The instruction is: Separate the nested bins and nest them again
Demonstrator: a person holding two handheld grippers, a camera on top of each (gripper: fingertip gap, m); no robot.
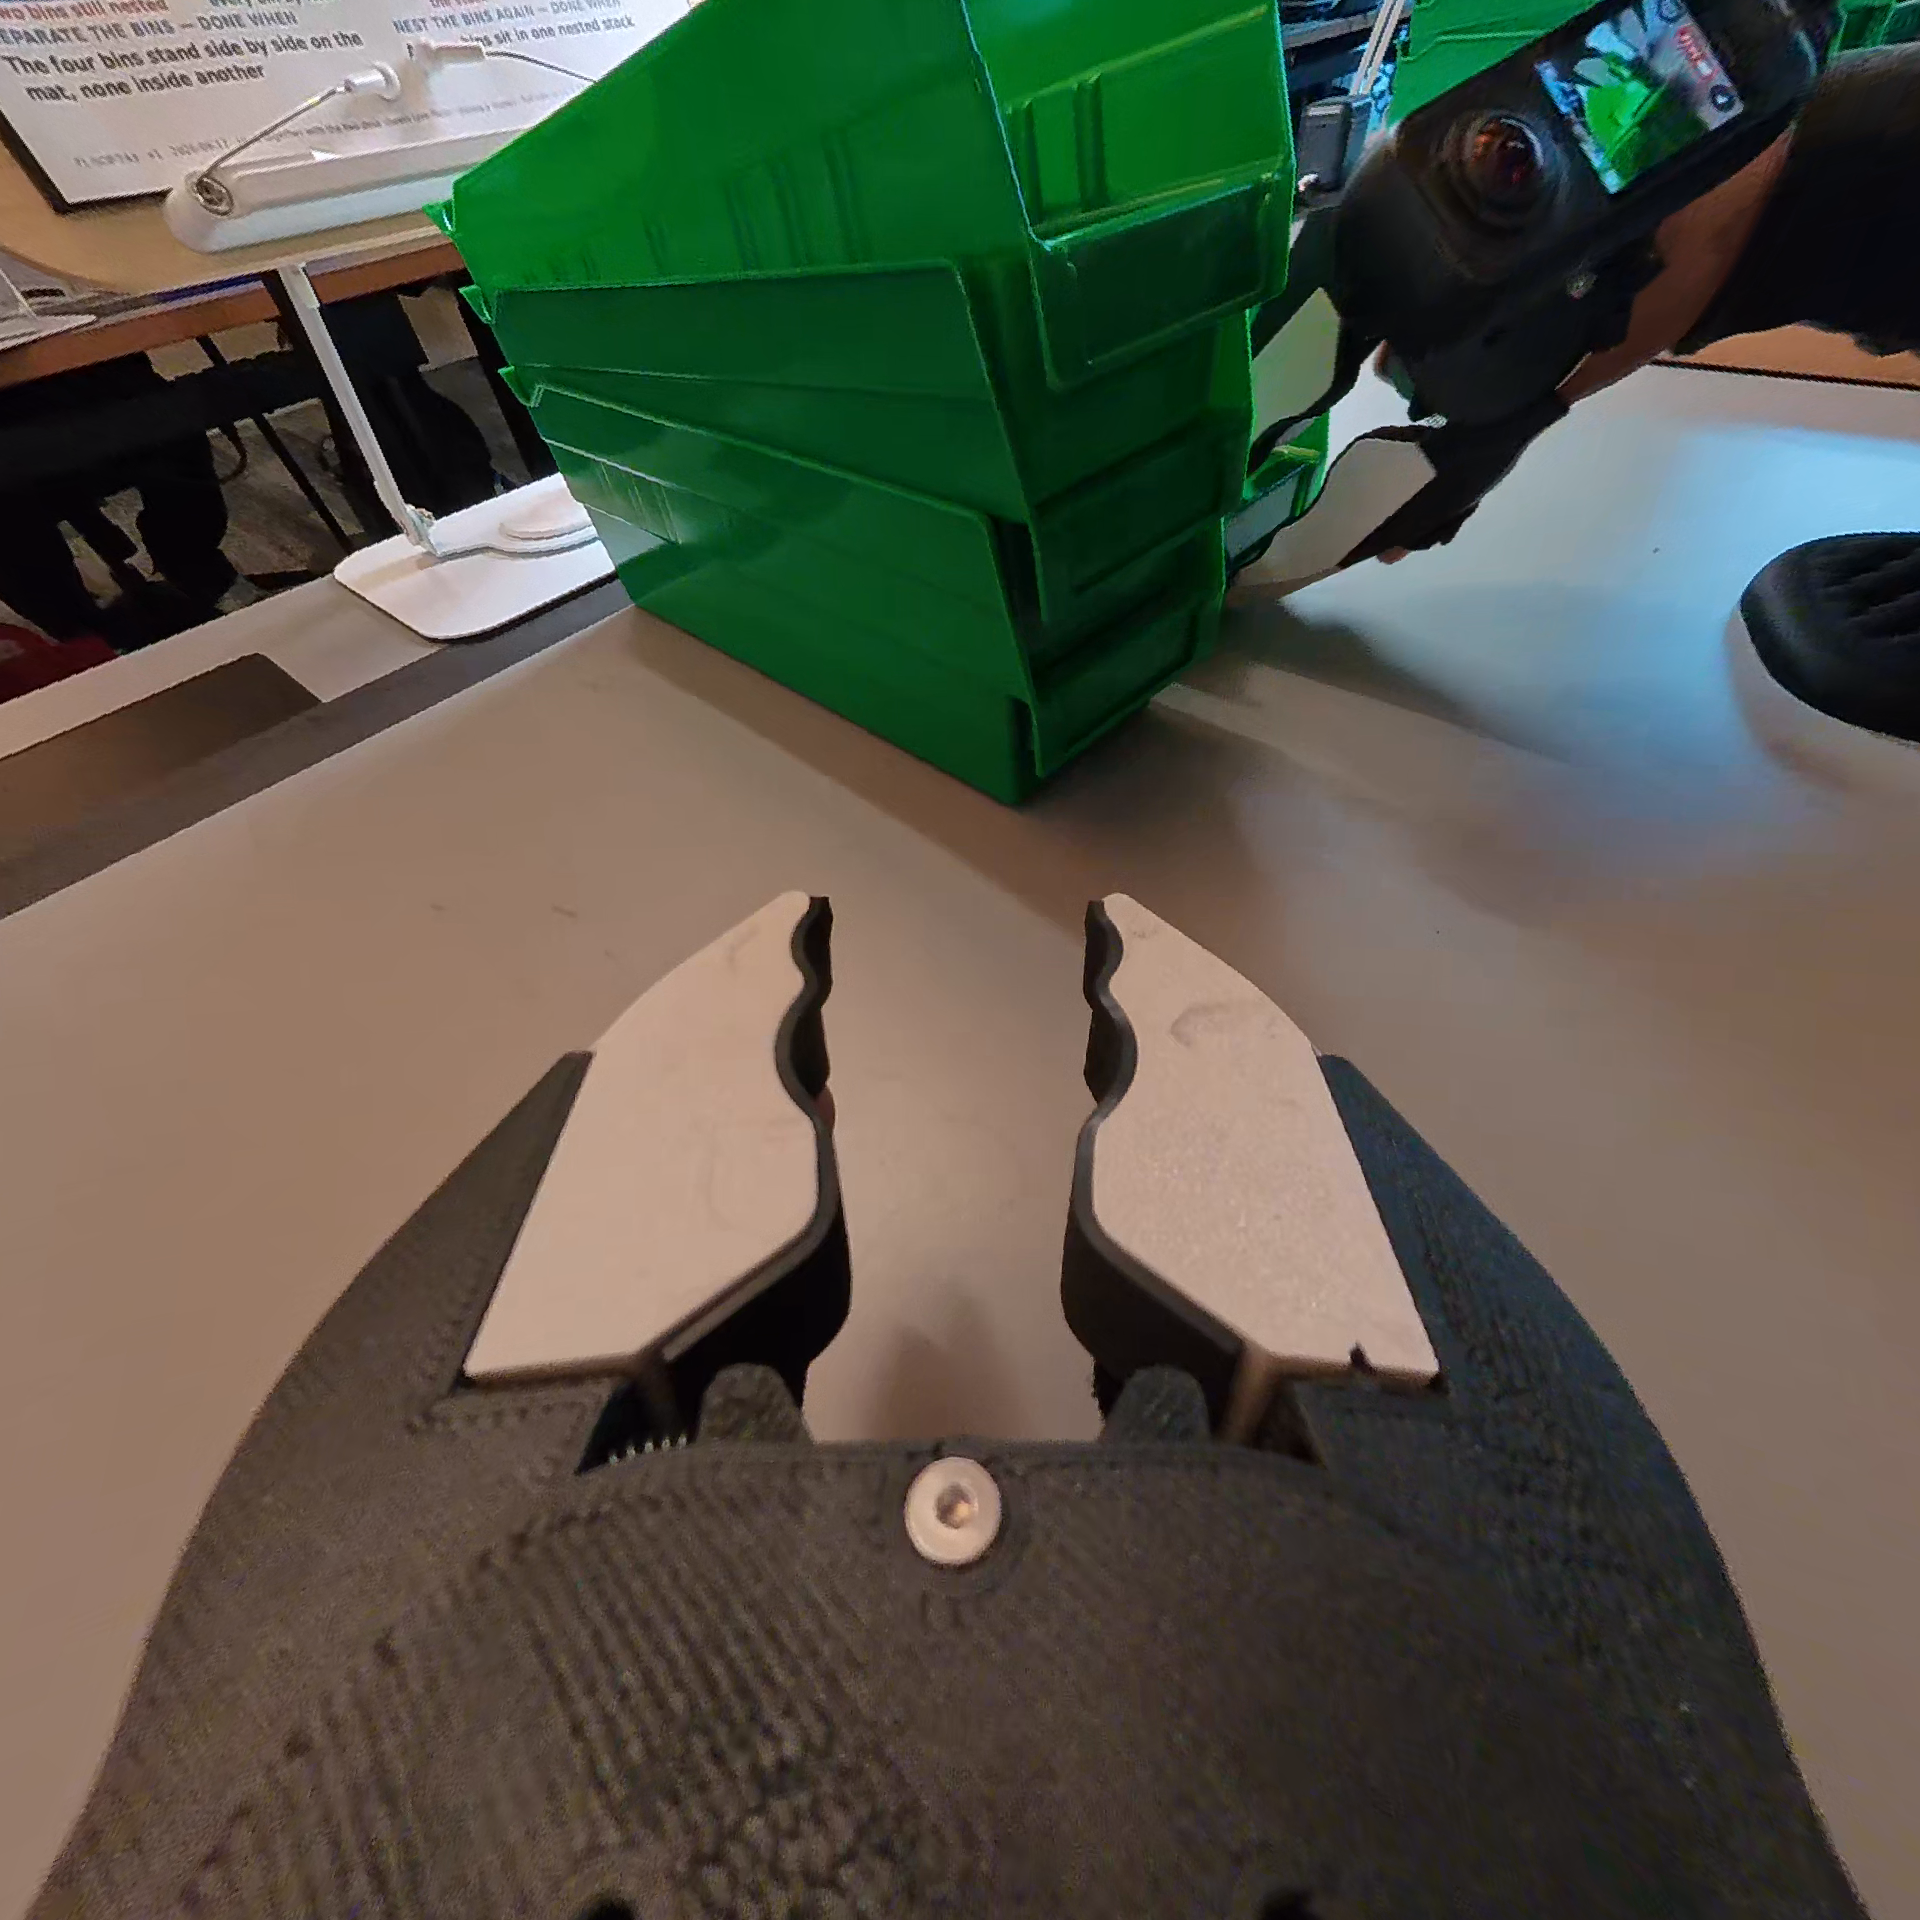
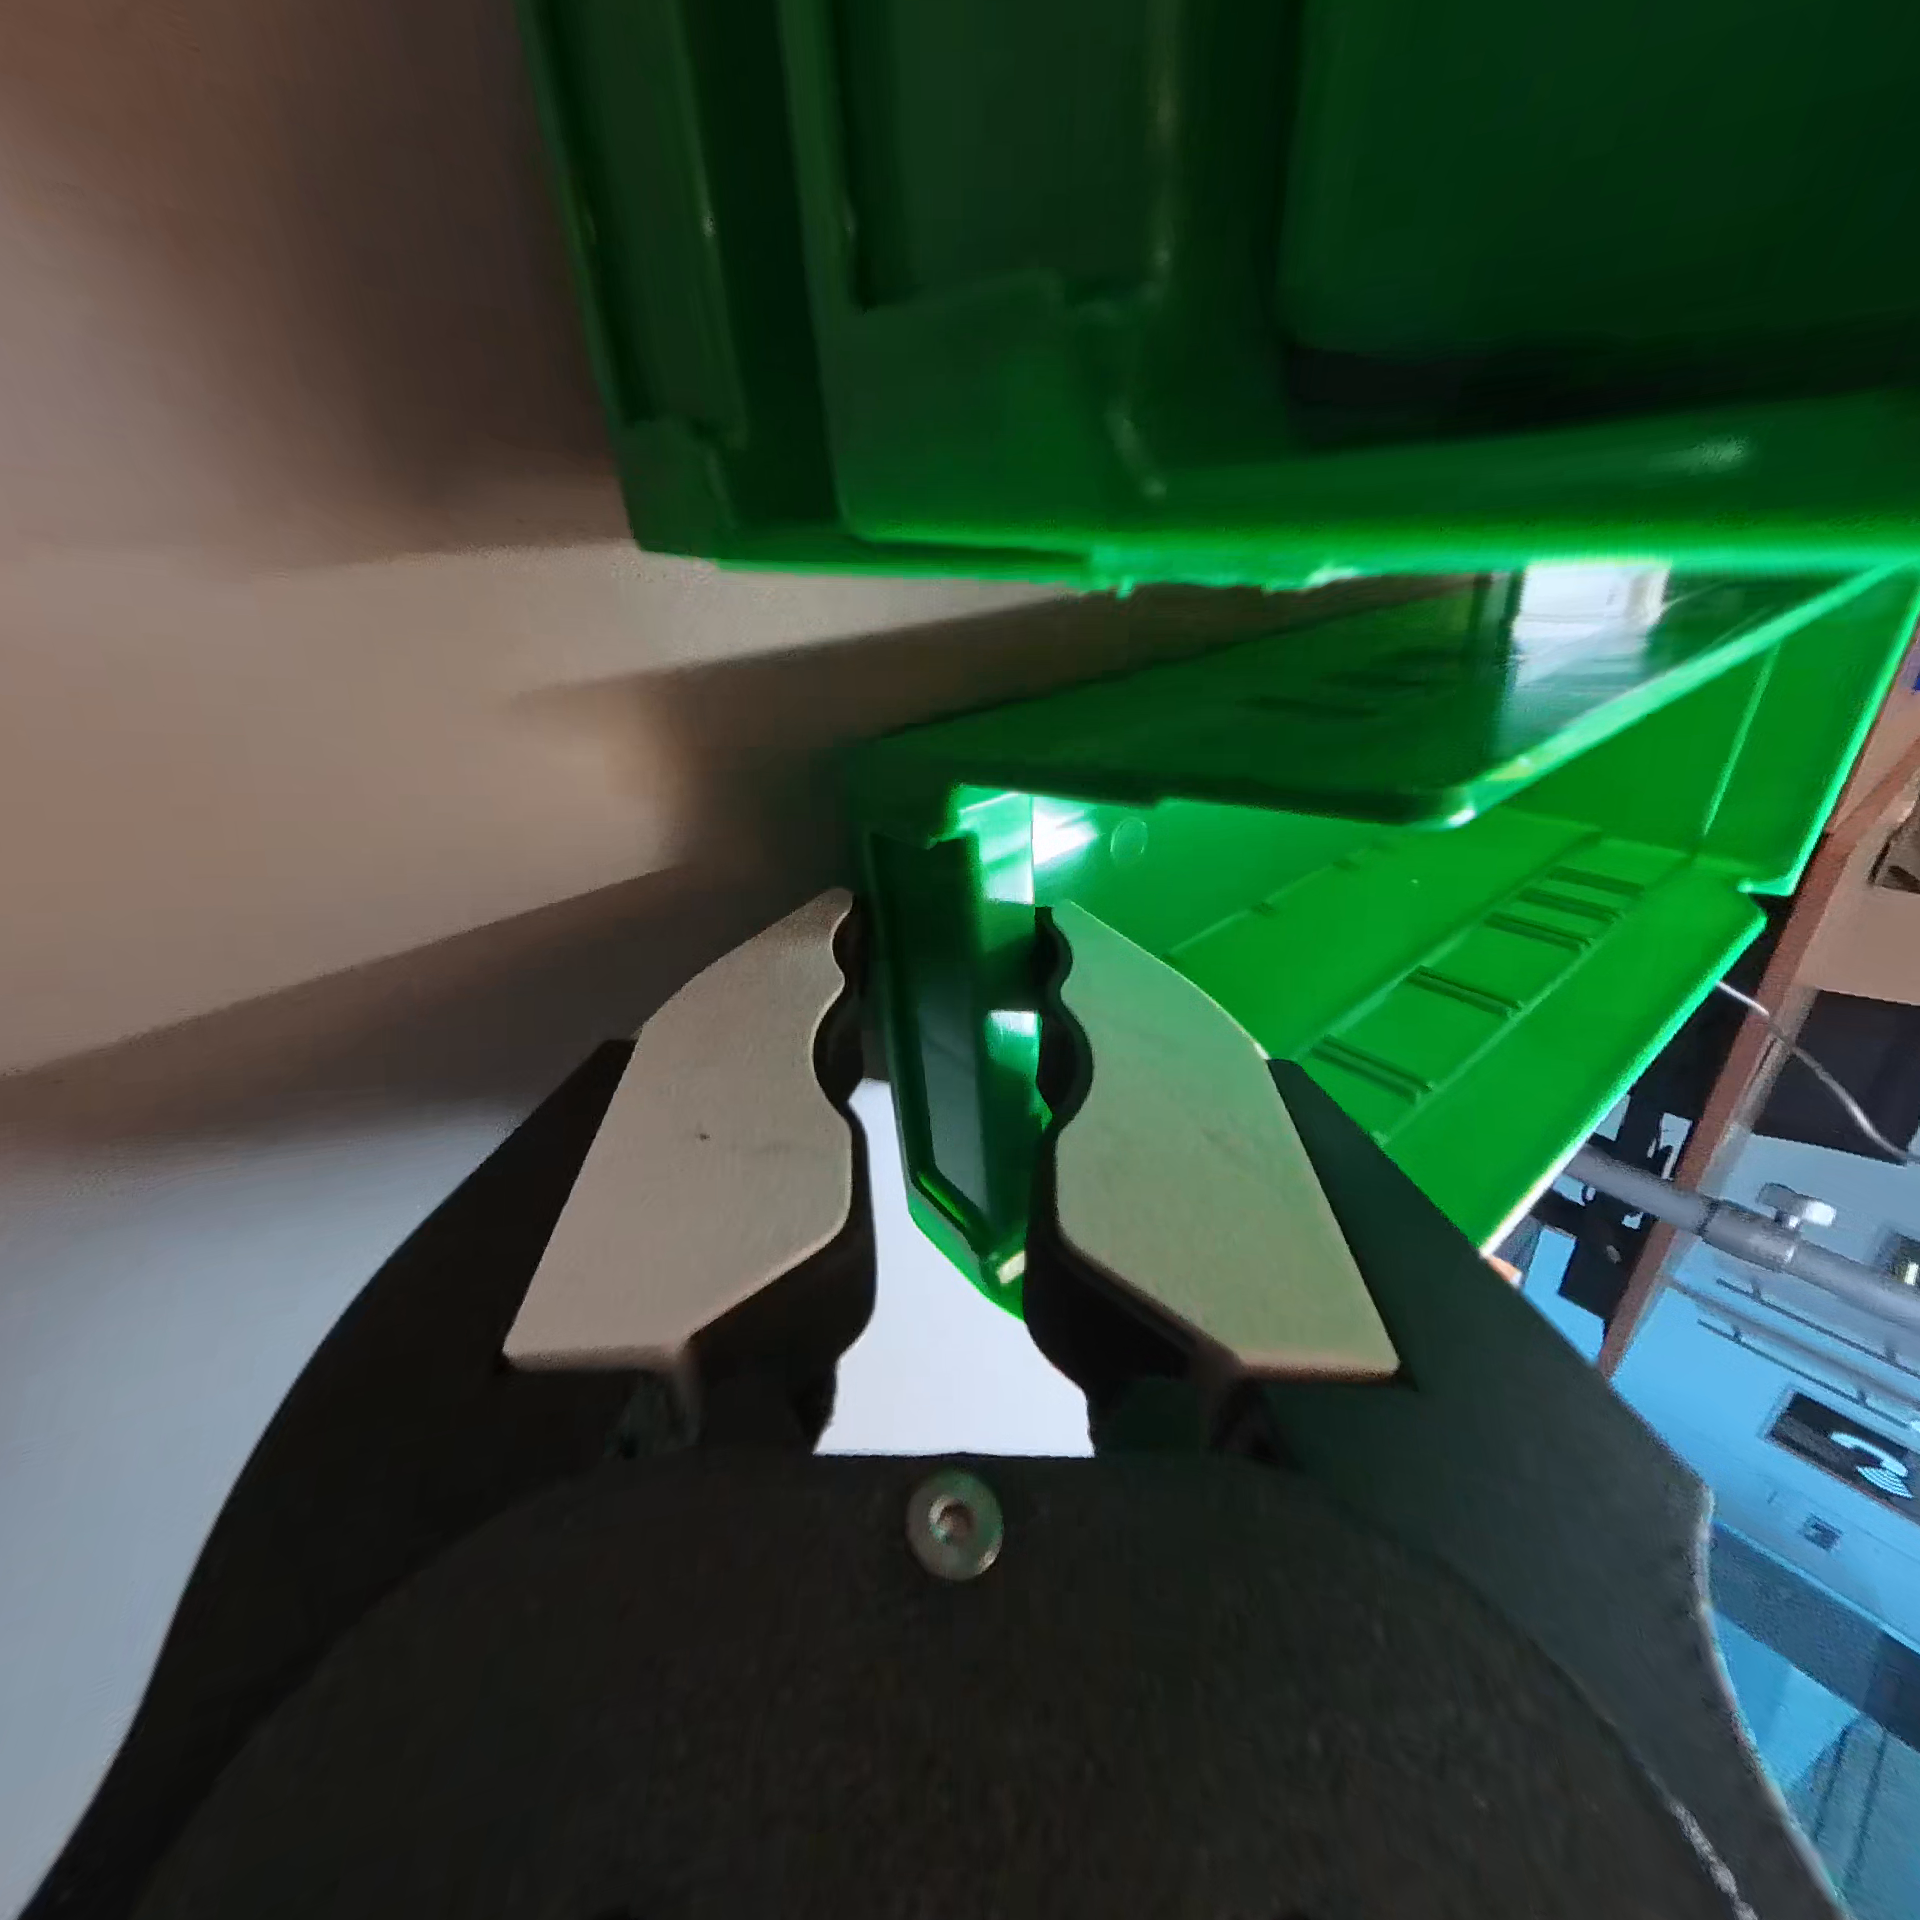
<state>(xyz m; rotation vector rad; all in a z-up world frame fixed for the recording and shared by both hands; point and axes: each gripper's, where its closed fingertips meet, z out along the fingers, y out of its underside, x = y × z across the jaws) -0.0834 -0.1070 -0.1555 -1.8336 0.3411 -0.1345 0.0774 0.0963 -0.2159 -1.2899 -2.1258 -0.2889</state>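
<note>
- Bins: a stack of green bins (image 1: pixel 862 436) stands on the grey table (image 1: pixel 1351 935), nested one in another, with the top bin (image 1: pixel 831 156) tipped up at an angle.
- Left gripper (image 1: pixel 956 920) hovers low over the bare table, well short of the stack, its jaws parted with nothing between them.
- Right gripper (image 2: pixel 945 914) is closed on a green bin's wall (image 2: pixel 956 1039); both fingertips press against the plastic.
- From the left wrist view, the right gripper (image 1: pixel 1340 520) sits at the far side of the stack, down by the lower bins; exactly which bin it pinches is hard to tell.
- Writing: a white instruction sheet (image 1: pixel 208 73) with printed lines lies behind the stack, beside a white lamp stand (image 1: pixel 468 561).
- No brand marks are readable on the bins.
</note>
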